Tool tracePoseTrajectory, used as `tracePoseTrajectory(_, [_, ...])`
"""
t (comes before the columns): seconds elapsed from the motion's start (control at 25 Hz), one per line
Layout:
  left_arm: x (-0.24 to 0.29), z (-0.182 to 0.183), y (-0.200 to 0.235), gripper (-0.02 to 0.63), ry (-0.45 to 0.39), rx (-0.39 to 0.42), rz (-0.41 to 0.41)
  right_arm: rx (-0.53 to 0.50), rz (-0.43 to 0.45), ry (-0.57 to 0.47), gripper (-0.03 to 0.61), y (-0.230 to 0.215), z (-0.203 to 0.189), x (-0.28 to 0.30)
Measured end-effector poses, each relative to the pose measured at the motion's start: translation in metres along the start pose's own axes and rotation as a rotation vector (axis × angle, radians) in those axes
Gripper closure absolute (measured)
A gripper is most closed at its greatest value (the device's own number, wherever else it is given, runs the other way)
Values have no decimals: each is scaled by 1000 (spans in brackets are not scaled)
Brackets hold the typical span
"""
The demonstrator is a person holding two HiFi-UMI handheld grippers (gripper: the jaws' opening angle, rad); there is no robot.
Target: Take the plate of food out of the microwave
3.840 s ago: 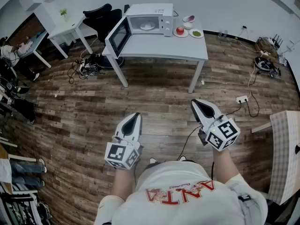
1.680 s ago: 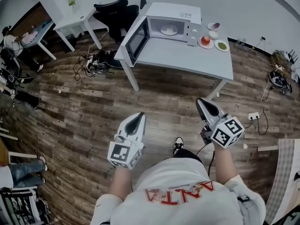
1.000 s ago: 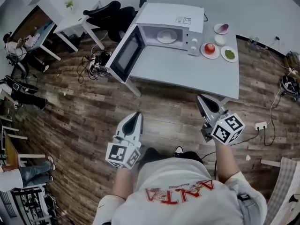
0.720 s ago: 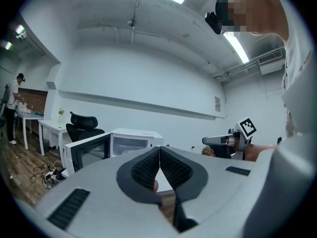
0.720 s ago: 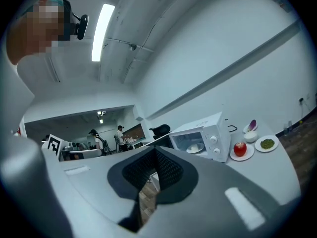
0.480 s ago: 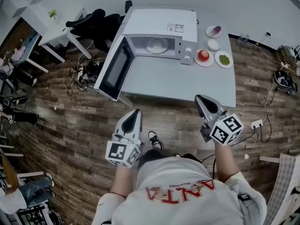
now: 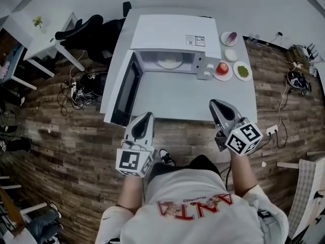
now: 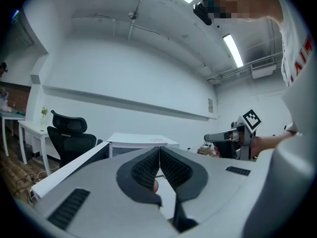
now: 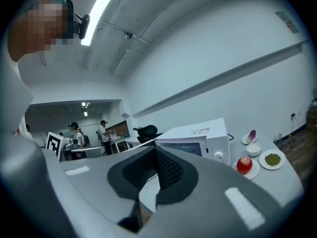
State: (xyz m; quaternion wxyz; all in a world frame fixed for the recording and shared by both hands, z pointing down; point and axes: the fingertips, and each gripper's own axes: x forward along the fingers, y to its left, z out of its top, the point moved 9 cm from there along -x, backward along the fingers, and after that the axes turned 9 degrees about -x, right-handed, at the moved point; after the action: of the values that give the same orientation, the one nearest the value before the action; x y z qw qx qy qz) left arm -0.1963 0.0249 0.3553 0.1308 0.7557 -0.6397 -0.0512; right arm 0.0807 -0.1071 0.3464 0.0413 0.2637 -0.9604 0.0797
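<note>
**Left claw** (image 7: pixel 148 115): we record both jaws closed tip to tip, with nothing held between them. It is carried level at the near edge of the counter (image 7: pixel 188 98), just beside the free end of the open microwave door (image 7: pixel 123 90). Its marker cube (image 7: pixel 133 162) faces back toward the person.

**Right claw** (image 7: pixel 214 103): we record its jaws likewise pressed together and empty. Its tips lie over the near edge of the counter, right of the microwave's opening and pointing toward the far side.

**Plate of food** (image 7: pixel 169 62): a white plate resting inside the microwave cavity, well apart from both claws. We cannot make out what lies on it.

**Microwave** (image 7: pixel 170 32): a white unit at the far side of the counter. Its door is swung fully out to the left and its control panel is at the right of the opening.

**Other counter items**, all right of the microwave:
- a red apple (image 7: pixel 222 67) on a small plate
- a plate of green food (image 7: pixel 243 71) just beside it
- a small white bowl (image 7: pixel 230 54) behind these
- a dish with a purple piece (image 7: pixel 230 37) farthest back

**Surroundings**:
- a wooden floor (image 7: pixel 61 136)
- a black office chair (image 7: pixel 84 27) left of the counter
- a tangle of cables (image 7: pixel 76 83) on the floor below the chair
- a white side table (image 7: pixel 48 37) farther left
</note>
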Motion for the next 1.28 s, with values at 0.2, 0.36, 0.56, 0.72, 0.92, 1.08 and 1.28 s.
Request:
tracePoseTrajectory(0.2, [20, 1, 19, 603, 17, -21, -17, 33, -18, 7, 578, -11, -1, 32])
tracePoseTrajectory(0.36, [35, -3, 24, 603, 43, -17, 29, 69, -12, 25, 578, -30, -11, 59])
tracePoseTrajectory(0.56, [53, -12, 23, 603, 54, -69, 108, 166, 3, 76, 578, -62, -35, 92])
tracePoseTrajectory(0.72, [63, -17, 25, 603, 57, -99, 145, 308, 3, 148, 557, -82, -62, 122])
tracePoseTrajectory(0.92, [68, -24, 32, 603, 73, -103, 171, 540, 0, 145, 499, -93, -97, 161])
tracePoseTrajectory(1.08, [76, -27, 38, 603, 106, -114, 157, 789, -34, 174, 497, -104, -132, 198])
tracePoseTrajectory(1.28, [85, -32, 49, 603, 133, -120, 130, 931, -114, 120, 498, -114, -153, 234])
